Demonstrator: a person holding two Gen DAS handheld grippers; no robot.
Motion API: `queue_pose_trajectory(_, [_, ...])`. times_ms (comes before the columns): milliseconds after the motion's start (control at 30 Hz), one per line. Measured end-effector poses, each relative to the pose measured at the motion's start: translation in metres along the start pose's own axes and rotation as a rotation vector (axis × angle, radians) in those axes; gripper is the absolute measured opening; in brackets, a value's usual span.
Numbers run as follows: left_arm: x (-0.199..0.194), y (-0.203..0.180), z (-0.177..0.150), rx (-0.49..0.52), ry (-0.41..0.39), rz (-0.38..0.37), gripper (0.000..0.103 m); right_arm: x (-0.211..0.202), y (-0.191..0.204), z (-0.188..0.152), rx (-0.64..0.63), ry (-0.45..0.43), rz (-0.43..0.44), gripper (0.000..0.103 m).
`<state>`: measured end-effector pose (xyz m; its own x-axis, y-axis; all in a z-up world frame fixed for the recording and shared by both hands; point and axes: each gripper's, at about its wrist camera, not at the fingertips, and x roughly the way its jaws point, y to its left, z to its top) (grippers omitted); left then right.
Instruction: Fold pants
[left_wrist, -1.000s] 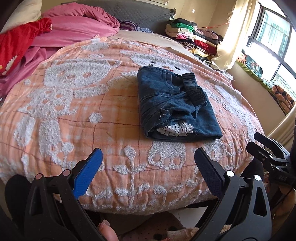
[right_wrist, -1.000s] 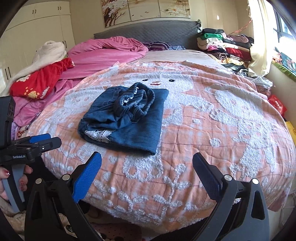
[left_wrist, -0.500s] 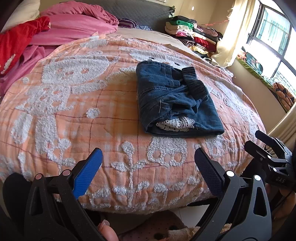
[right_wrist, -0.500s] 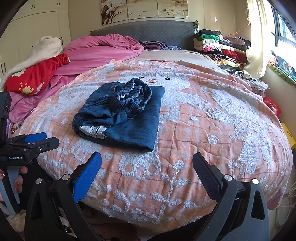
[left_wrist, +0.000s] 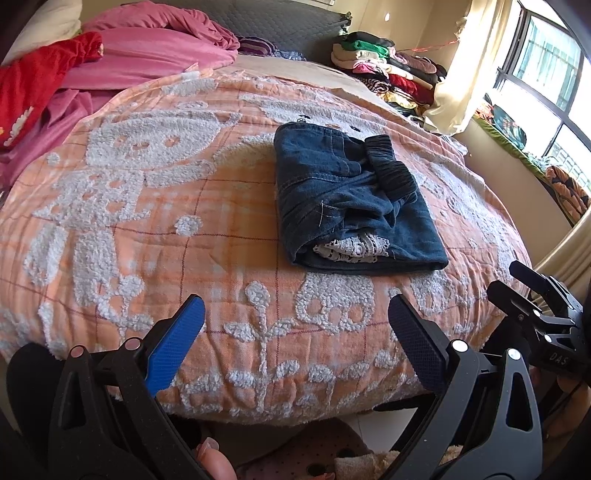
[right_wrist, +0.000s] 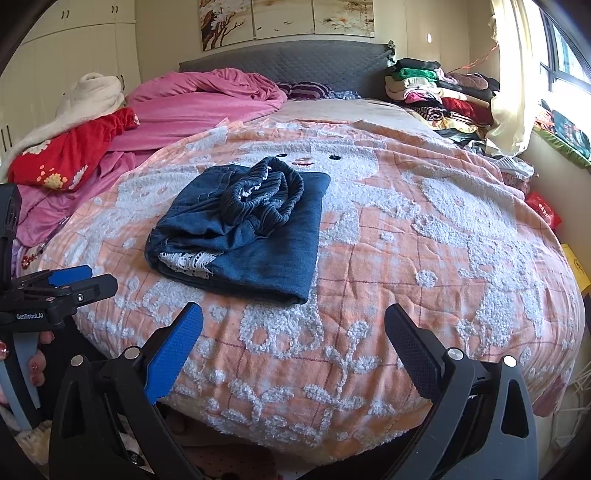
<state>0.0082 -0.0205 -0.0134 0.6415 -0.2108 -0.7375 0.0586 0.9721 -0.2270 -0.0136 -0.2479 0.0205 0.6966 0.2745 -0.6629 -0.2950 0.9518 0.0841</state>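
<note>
Two hand-held grippers spread, empty | folded pants (left_wrist: 351, 206) well ahead, apart

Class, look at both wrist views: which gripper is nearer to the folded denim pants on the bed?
Neither clearly. The left gripper hangs open off the bed's near edge, the folded denim pants ahead and slightly right. The right gripper hangs open there too, pants ahead-left; their distances look about equal.

Folded pants (right_wrist: 243, 229) lie on the bedspread (right_wrist: 424, 258); behind it, a quilt (right_wrist: 199, 99) to the left, stacked clothes (right_wrist: 436, 92) to the right.
</note>
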Motion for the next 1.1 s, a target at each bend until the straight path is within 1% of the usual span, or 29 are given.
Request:
queue_pose_trajectory(567, [-0.0027, 0.001, 0.0015, 0.006, 0.004, 0.007, 0.093, 0.0019, 0.0042, 0.0, -0.003, 0.012, 0.008, 0.098])
queue_pose_trajectory(1100, [-0.0029, -0.0001, 0.0012, 0.005, 0.008, 0.001, 0.093, -0.0006, 0.0025, 0.0018, -0.004, 0.002, -0.007, 0.098])
